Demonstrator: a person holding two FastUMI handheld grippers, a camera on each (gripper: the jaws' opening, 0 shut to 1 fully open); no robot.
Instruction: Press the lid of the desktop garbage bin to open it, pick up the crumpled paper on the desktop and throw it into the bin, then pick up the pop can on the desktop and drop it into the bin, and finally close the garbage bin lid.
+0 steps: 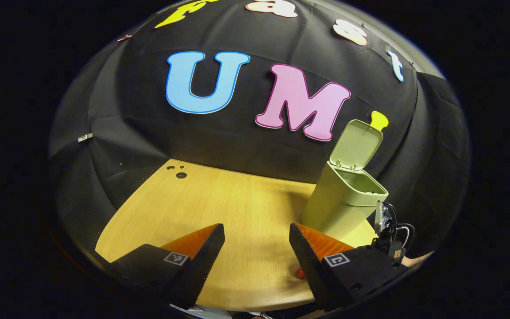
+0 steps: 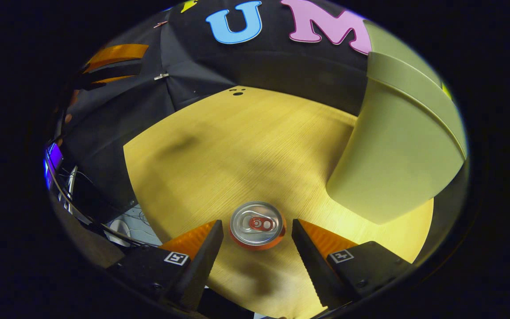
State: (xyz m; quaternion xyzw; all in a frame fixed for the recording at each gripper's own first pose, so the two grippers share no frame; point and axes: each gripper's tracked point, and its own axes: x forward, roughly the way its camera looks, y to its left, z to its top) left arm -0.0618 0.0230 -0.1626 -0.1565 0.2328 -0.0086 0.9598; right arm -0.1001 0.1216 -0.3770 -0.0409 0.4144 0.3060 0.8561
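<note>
The right gripper (image 2: 257,230) stood wide open around the upright pop can (image 2: 257,225), neither finger touching it, near the garbage bin (image 2: 396,150). The left gripper (image 1: 257,232) was open and empty beside the bin, whose lid (image 1: 356,144) stood raised.

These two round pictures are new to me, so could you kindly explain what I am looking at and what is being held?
A person holds a two-finger gripper in each hand, and each carries a forward-looking fisheye camera, so its own fingers show at the bottom of its picture.

In the left gripper view, the left gripper is open and holds nothing above the wooden table. The green bin stands there with its lid raised; beside it you can see part of the other gripper.

In the right gripper view, the right gripper looks down on a pop can standing upright on the table. Its fingers are open on either side of the can, apparently not touching it, so nothing is held. The bin's wall is at the right.
</note>
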